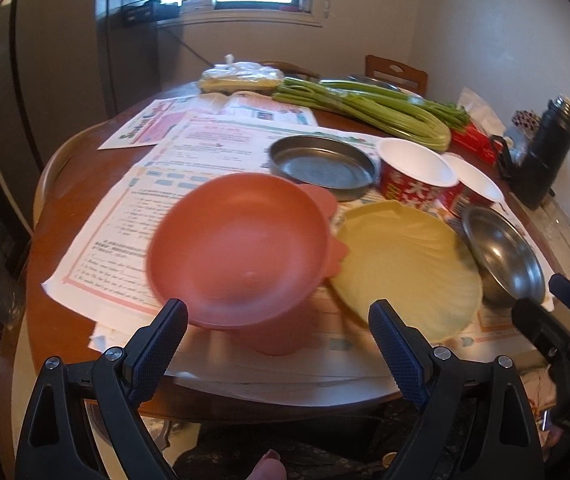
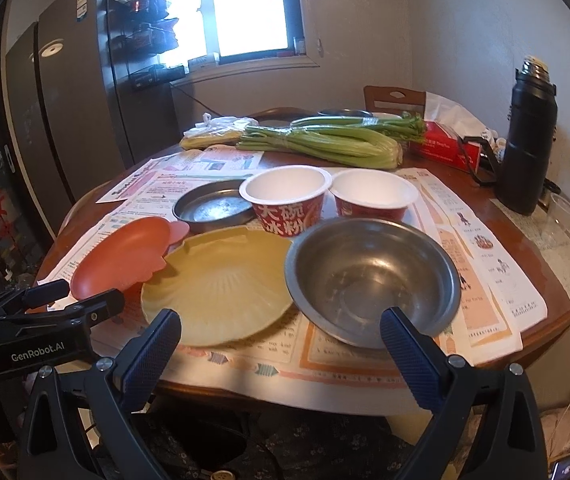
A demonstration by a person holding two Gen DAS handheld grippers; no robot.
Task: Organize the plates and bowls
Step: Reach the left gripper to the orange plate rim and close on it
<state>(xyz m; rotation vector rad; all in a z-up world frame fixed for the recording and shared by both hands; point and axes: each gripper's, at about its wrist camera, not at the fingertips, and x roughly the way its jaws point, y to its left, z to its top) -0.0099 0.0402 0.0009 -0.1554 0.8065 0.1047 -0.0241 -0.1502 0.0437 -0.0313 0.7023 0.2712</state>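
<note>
Both the left gripper (image 1: 277, 334) and right gripper (image 2: 281, 344) stand released, gripping nothing, before the orange plate (image 1: 241, 252) and steel bowl (image 2: 373, 280).

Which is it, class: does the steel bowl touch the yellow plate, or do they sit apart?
Cannot tell. In the right wrist view the steel bowl's rim overlaps the yellow plate's edge in the image, so any gap is hidden; the left wrist view is no clearer.

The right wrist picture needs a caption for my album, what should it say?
Open right gripper faces a steel bowl and yellow plate on a paper-covered table.
</note>
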